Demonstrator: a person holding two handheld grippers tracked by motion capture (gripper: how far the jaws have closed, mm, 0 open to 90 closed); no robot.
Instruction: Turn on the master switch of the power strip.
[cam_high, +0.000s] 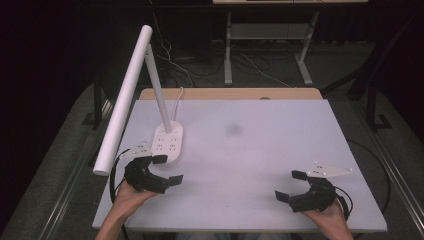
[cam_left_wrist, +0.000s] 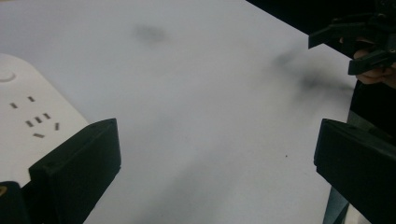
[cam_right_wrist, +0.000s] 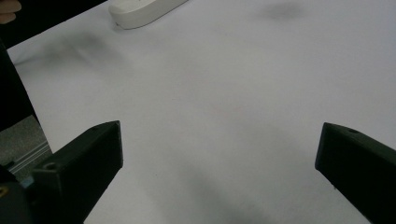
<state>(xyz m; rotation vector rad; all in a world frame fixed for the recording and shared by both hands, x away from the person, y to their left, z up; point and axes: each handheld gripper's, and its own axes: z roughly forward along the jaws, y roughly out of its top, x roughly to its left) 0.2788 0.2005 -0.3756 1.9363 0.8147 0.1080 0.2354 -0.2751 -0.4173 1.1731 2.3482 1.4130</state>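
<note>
While both hands sit near the front edge of the surface, the left hand-held gripper is parked just beside the near end of the white power strip, jaws spread wide with nothing between them. That strip doubles as the base of a desk lamp: a slanted white stem rises from its far end and carries a long white tube head that hangs out past the left edge of the surface. The right hand-held gripper is over by the front right corner, also wide open and empty, well apart from the strip.

Room-wise, the whole middle and right of the white surface is bare, apart from a faint grey smudge near the centre. The tight spot is on the left, where the strip sits close to that edge and the lamp head hangs above.

Harder to read: in the left gripper view the strip is cut off by the frame and partly behind the jaw, so you just get a few socket slots and a round button. In the right gripper view just one end of the strip peeks in at the top. Its thin white cord runs off the back edge; can't tell where it goes.
</note>
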